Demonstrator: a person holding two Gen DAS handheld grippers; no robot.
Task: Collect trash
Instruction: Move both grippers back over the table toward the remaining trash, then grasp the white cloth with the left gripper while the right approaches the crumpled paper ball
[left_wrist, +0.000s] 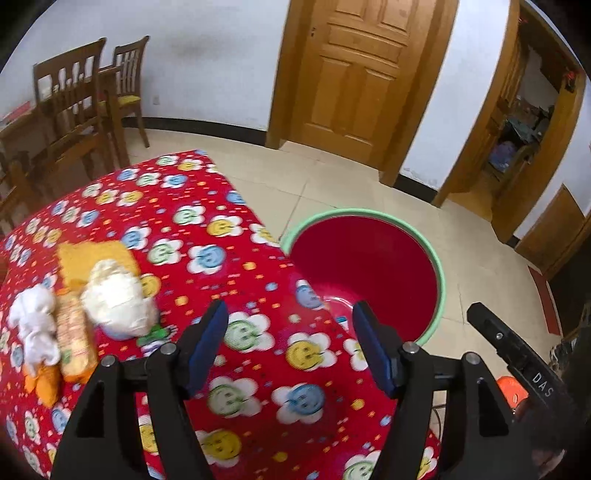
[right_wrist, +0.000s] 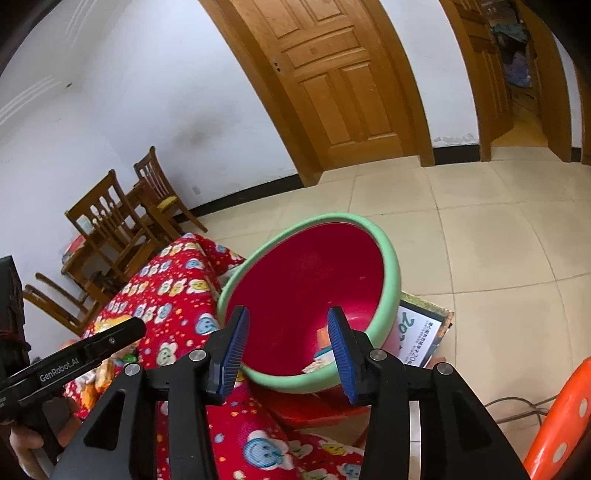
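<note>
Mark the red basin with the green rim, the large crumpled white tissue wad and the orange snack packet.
Red plastic basin with green rim (right_wrist: 384, 254), right wrist view: on the green rim.
Large crumpled white tissue wad (left_wrist: 118, 301), left wrist view: its middle.
Long orange snack packet (left_wrist: 74, 338), left wrist view: mid-length of the wrapper.

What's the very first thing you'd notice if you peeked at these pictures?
The bright red tablecloth dotted with smiley-face flowers grabs the eye first. Next comes the big red basin with a mint-green rim, sitting just off the table's right edge, with a few scraps in its bottom. Then the heap of white crumpled tissues and orange snack wrappers on the cloth's left side.
</note>
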